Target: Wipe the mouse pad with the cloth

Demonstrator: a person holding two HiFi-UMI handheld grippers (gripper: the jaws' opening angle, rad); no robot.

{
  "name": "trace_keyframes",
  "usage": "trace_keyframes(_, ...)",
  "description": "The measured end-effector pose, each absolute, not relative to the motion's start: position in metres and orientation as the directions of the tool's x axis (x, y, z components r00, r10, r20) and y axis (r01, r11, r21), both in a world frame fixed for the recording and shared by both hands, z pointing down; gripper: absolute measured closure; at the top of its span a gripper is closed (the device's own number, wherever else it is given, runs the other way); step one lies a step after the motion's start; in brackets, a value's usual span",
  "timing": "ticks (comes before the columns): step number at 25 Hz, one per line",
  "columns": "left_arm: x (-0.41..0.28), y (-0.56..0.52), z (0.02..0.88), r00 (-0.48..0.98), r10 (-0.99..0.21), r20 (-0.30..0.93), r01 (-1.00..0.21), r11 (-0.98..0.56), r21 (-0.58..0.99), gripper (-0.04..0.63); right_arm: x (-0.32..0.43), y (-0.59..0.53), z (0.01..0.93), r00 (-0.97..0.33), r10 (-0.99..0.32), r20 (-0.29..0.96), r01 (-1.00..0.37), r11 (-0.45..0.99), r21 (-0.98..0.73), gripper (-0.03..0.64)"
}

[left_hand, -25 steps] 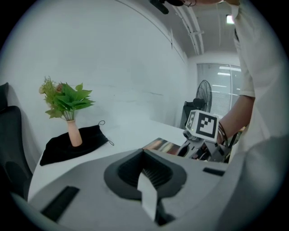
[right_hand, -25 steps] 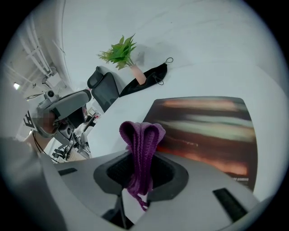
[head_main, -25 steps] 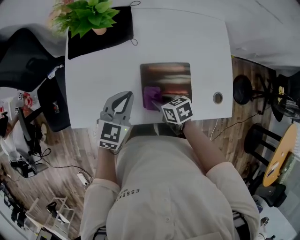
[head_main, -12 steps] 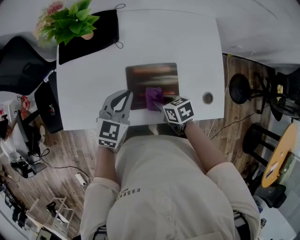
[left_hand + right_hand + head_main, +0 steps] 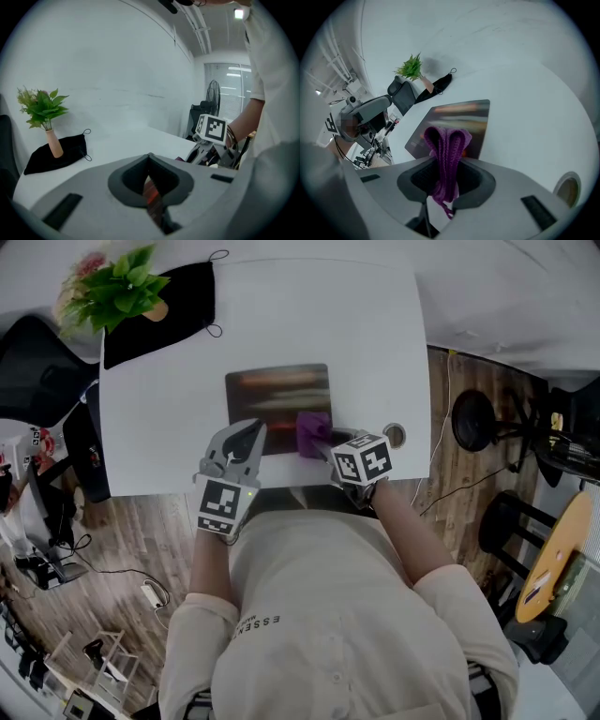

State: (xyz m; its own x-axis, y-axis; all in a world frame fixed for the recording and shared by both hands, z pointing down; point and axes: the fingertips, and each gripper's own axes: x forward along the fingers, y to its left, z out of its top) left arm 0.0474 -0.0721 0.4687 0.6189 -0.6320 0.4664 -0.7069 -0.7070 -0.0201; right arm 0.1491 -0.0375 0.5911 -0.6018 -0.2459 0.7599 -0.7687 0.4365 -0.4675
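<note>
The dark mouse pad (image 5: 272, 395) lies mid-table, with reddish reflections on it. My right gripper (image 5: 325, 448) is shut on a purple knitted cloth (image 5: 313, 431), which rests on the pad's near right corner. In the right gripper view the cloth (image 5: 446, 140) hangs folded between the jaws of that gripper (image 5: 444, 171), over the pad (image 5: 461, 117). My left gripper (image 5: 253, 428) is shut and holds nothing. It is over the pad's near left part; whether it touches is unclear. In the left gripper view, a thin strip of pad (image 5: 151, 194) shows past the left gripper (image 5: 151, 180).
The white table (image 5: 375, 343) carries a potted plant (image 5: 120, 285) on a black fabric (image 5: 164, 324) at the far left corner. A round cable hole (image 5: 395, 436) sits right of the pad. A dark chair (image 5: 37, 362) stands at the left and a stool (image 5: 469, 418) at the right.
The right gripper has slid the cloth rightward along the pad's near edge, from its left part to its right corner. The left gripper has shifted right too, from beside the pad to over it.
</note>
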Motion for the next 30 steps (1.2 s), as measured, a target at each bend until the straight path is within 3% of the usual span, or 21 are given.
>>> trace_keyframes(18, 0.086, -0.06, 0.455, 0.618, -0.643, 0.453, -0.697, -0.714, -0.063, 0.594, 0.239, -0.029, 0.592, -0.498, -0.295, 0.815, -0.851, 0.346, -0.395, 0.514)
trace_keyframes(30, 0.057, -0.078, 0.415, 0.609, -0.686, 0.397, -0.713, -0.693, -0.105, 0.594, 0.211, -0.08, 0.492, -0.507, -0.583, 0.635, -0.849, 0.465, -0.251, 0.515)
